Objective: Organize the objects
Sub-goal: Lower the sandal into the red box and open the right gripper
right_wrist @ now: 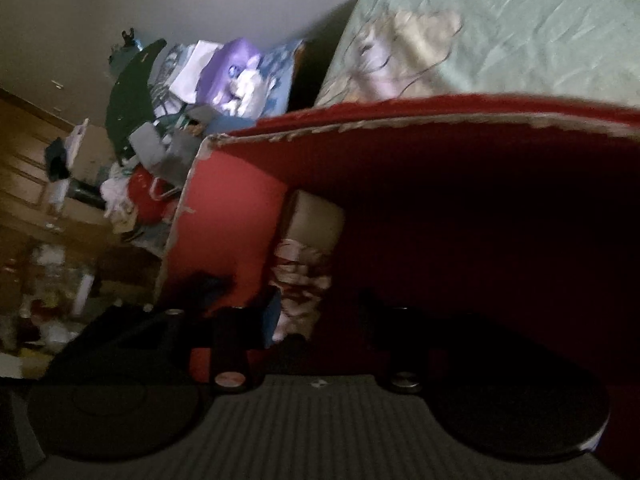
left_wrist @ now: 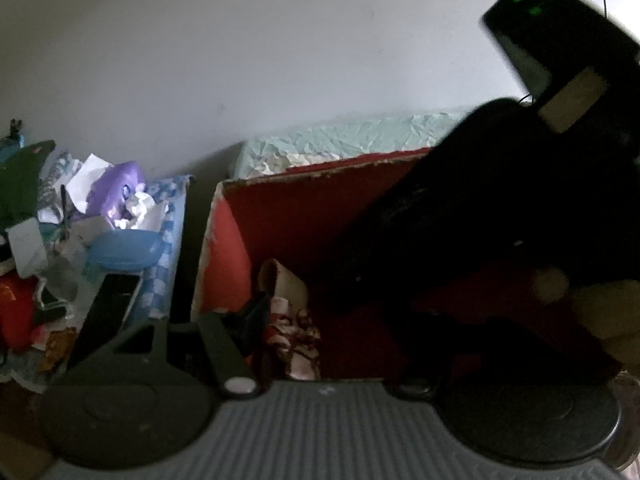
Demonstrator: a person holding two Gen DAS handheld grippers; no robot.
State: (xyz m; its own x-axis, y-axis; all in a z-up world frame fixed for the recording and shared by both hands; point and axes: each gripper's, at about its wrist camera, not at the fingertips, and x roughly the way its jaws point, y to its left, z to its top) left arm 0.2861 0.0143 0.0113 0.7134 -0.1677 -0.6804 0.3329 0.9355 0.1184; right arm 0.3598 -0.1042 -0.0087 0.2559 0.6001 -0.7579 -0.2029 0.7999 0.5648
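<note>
Inside the red box (right_wrist: 240, 184), near its left wall, reaching down beside the patterned cloth bundle (right_wrist: 300, 276), right gripper (right_wrist: 316, 320) looking spread though too dim for certainty, left gripper (left_wrist: 280, 320) likewise unclear, best easing in slowly and clearing the frayed rim.

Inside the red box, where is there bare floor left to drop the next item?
Bare room: the red box floor right of the patterned cloth bundle, toward the far wall, though dark. In the left wrist view the right gripper's body covers that side. Crowded: the box's left corner and the clutter pile outside.
</note>
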